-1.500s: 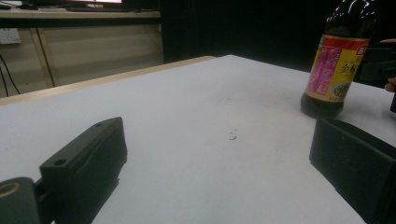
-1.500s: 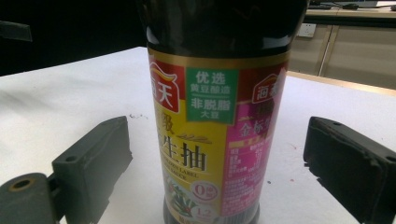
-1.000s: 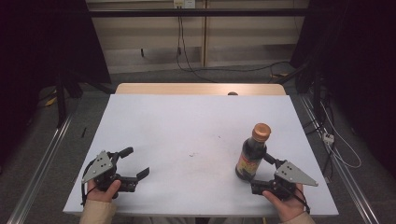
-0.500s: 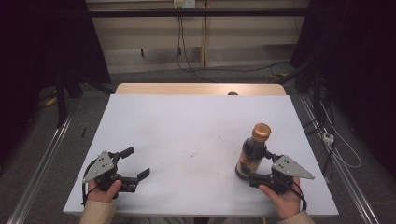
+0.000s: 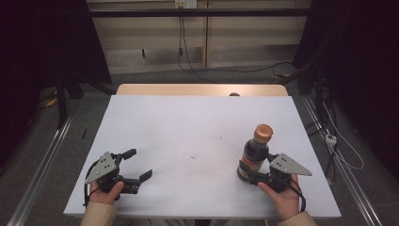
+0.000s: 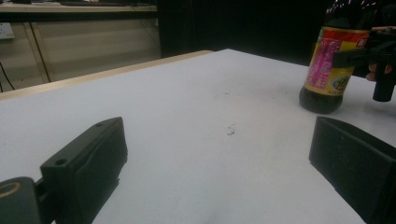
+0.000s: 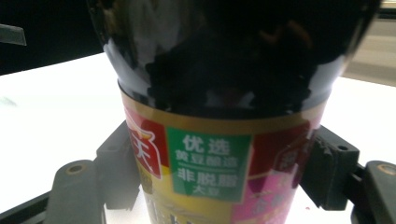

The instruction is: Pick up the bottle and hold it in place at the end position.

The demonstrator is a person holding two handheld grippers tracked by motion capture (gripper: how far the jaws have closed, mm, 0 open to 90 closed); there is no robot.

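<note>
A dark soy sauce bottle (image 5: pixel 255 151) with an orange cap stands upright on the right side of the white table (image 5: pixel 197 132). My right gripper (image 5: pixel 247 171) holds it low down, one jaw pressed to each side of the red, green and yellow label (image 7: pixel 210 168). In the left gripper view the bottle (image 6: pixel 329 65) stands far right, with the right gripper's jaw across its label. My left gripper (image 5: pixel 138 164) rests near the table's front left corner. It is open, and bare tabletop lies between its jaws (image 6: pixel 219 154).
The table has a wooden strip (image 5: pixel 202 89) along its far edge, with a small dark knob (image 5: pixel 234 94) on it. Cables (image 5: pixel 188 56) run over the floor behind. Metal rails (image 5: pixel 42 165) flank both sides. A few small dark specks (image 5: pixel 194 155) mark the middle of the table.
My right gripper has slid left and forward to the bottle, and its jaws now clasp the lower part. The left gripper has stayed put.
</note>
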